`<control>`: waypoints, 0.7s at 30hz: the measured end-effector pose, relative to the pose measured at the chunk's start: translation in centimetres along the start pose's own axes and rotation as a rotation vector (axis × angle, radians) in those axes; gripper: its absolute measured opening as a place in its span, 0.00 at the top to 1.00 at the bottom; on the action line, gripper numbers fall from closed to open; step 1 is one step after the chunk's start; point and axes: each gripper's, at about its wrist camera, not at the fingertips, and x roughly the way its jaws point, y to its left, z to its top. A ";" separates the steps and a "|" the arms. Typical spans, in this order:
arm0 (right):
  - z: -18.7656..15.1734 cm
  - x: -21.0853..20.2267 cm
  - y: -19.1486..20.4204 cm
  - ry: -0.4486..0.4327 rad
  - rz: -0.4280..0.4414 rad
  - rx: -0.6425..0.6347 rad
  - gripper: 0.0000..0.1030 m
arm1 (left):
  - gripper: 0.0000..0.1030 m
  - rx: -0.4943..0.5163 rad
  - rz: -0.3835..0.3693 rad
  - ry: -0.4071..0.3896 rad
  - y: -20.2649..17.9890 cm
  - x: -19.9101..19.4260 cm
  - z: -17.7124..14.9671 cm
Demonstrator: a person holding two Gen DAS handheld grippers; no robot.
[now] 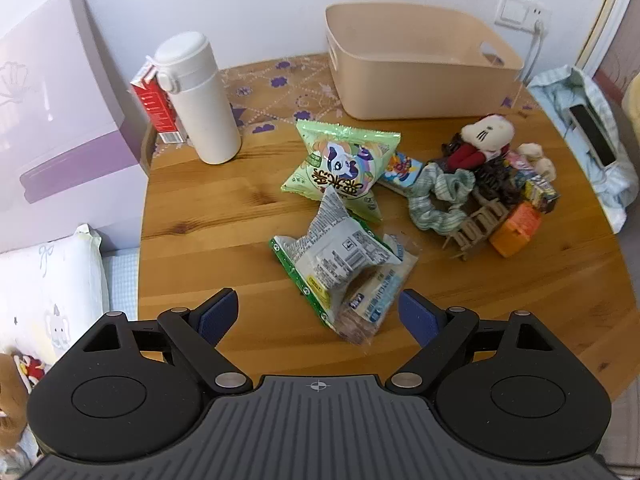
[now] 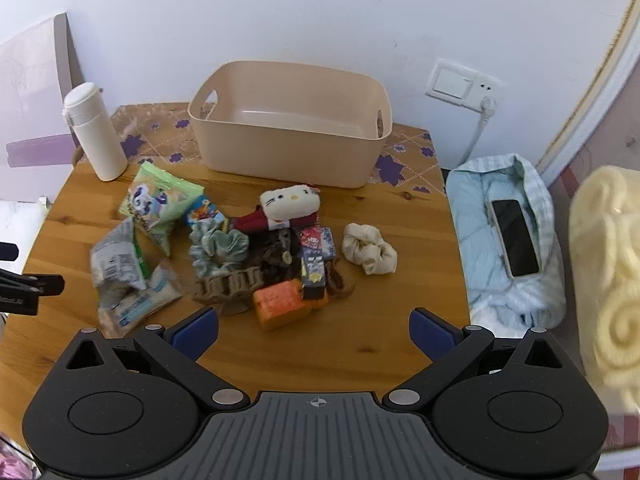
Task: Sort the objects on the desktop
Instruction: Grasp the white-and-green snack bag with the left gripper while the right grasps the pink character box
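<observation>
We find the left gripper (image 1: 318, 314) over the near edge of the wooden tabletop (image 1: 208, 208), its blue pads spread wide and holding nothing. At its 12 o'clock, just ahead, lies a grey-and-green snack packet (image 1: 336, 256) resting on a clear wrapped biscuit pack (image 1: 374, 300); a green cartoon snack bag (image 1: 342, 162) sits beyond. At 10 o'clock stands a white flask (image 1: 198, 98). The beige bin (image 1: 416, 64) is at 1 o'clock, against the wall.

The right gripper (image 2: 314, 332) is likewise spread and unloaded. An orange box (image 2: 280, 304) lies just ahead at 11 o'clock, a cat plush (image 2: 290, 200) farther on at 12, and a cream scrunchie (image 2: 370, 252) at 1 o'clock.
</observation>
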 end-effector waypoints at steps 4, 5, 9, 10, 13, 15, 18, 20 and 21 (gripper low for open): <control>1.2 3.1 -1.3 -0.008 0.022 -0.006 0.00 | 0.14 -0.007 -0.003 0.020 0.3 1.7 1.1; 1.6 4.1 -1.6 0.003 0.025 -0.015 0.01 | 0.14 -0.005 -0.001 0.020 0.3 2.0 1.3; 2.6 7.0 -2.8 0.037 0.052 -0.029 0.04 | 0.14 0.066 0.027 0.024 -0.1 3.3 2.3; 3.0 7.6 -3.0 0.043 0.059 -0.031 0.04 | 0.14 0.089 0.030 0.019 -0.2 3.6 2.5; 3.8 9.6 -3.5 0.058 0.070 -0.045 0.06 | 0.14 0.140 0.048 0.024 -0.5 4.8 2.9; 4.3 11.0 -3.6 0.074 0.085 -0.060 0.08 | 0.14 0.171 0.058 0.022 -0.8 5.6 3.0; 4.9 13.0 -3.4 0.103 0.113 -0.097 0.12 | 0.14 0.209 0.050 0.041 -1.0 7.0 3.3; 5.4 14.2 -3.2 0.115 0.118 -0.130 0.13 | 0.14 0.220 0.028 0.057 -1.1 7.8 3.4; 5.6 14.8 -3.0 0.122 0.120 -0.141 0.13 | 0.14 0.228 0.020 0.064 -1.2 8.3 3.5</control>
